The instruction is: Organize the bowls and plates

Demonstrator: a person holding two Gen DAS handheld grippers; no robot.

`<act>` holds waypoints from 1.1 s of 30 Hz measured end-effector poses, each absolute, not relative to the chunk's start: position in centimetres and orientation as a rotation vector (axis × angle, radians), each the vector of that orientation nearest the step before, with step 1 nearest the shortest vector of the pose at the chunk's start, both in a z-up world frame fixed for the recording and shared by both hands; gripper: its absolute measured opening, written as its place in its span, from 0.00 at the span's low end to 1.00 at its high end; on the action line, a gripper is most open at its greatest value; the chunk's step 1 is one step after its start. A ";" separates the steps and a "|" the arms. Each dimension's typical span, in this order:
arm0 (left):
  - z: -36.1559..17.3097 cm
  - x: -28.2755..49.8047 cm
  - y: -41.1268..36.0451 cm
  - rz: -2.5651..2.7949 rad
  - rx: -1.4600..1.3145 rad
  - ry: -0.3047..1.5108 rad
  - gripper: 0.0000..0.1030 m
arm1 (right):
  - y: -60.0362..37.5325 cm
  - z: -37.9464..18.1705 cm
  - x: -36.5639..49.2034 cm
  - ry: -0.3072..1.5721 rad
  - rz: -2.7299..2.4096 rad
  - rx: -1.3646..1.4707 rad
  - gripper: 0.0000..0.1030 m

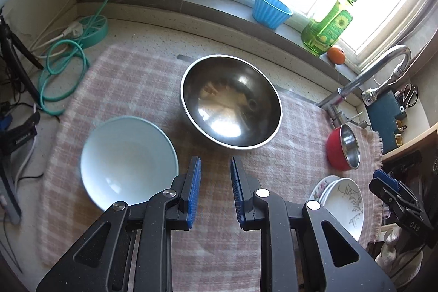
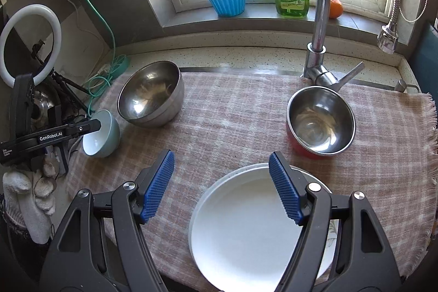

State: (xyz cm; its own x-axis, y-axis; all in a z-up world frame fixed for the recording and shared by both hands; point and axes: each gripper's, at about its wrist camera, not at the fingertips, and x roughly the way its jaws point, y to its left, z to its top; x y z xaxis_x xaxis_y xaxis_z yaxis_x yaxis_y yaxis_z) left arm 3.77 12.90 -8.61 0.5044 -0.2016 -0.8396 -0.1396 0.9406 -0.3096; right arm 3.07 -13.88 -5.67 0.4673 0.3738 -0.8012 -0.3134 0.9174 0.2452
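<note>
Plates and bowls all out on a pink checked cloth (image 1: 131, 78), everything placed here off the big steel bowl (image 1: 231, 100) near the middle of it.

- Pale blue bowl (image 1: 128, 158): just left of the steel bowl and a bit closer to the camera, near it but not touching. Upright, looks empty.
- Red bowl (image 1: 342, 149) with a shiny steel inside: well off to the steel bowl's right, by the base of the tap (image 2: 323, 4). Upright too.
- Stack of plates (image 1: 342, 201): right of the steel bowl as well, past the red bowl toward the front edge of the cloth. White, with leaf and flower prints showing on some.

Left gripper (image 1: 215, 163): hovering over bare cloth in front of the steel bowl, between the blue bowl and the plates. Jaws only a narrow gap apart, nothing between them, gripping nothing.

Right gripper (image 2: 221, 163): over on the steel bowl's right, above the plate stack. Jaws spread wide and empty, right finger over the top plate's rim from its own camera; can't tell if touching.

Behind the steel bowl, up on the window ledge: blue ribbed cup (image 1: 271, 10), green soap bottle (image 1: 328, 21), an orange (image 1: 336, 54). Teal cable and power strip (image 1: 93, 29) back left of it.
</note>
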 end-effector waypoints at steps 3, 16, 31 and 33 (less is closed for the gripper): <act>-9.1 5.7 14.5 -0.058 -0.358 1.057 0.20 | -12.1 -5.8 4.6 1.017 0.425 0.121 0.72; -12.0 11.8 17.9 -0.137 -0.414 1.134 0.20 | -5.9 -9.4 10.7 1.141 0.408 0.278 0.54; -14.2 13.9 17.5 -0.139 -0.432 1.204 0.20 | -3.2 -14.1 15.0 1.309 0.469 0.299 0.24; -14.1 13.9 17.3 -0.137 -0.424 1.202 0.20 | -2.9 -14.4 15.2 1.318 0.486 0.306 0.19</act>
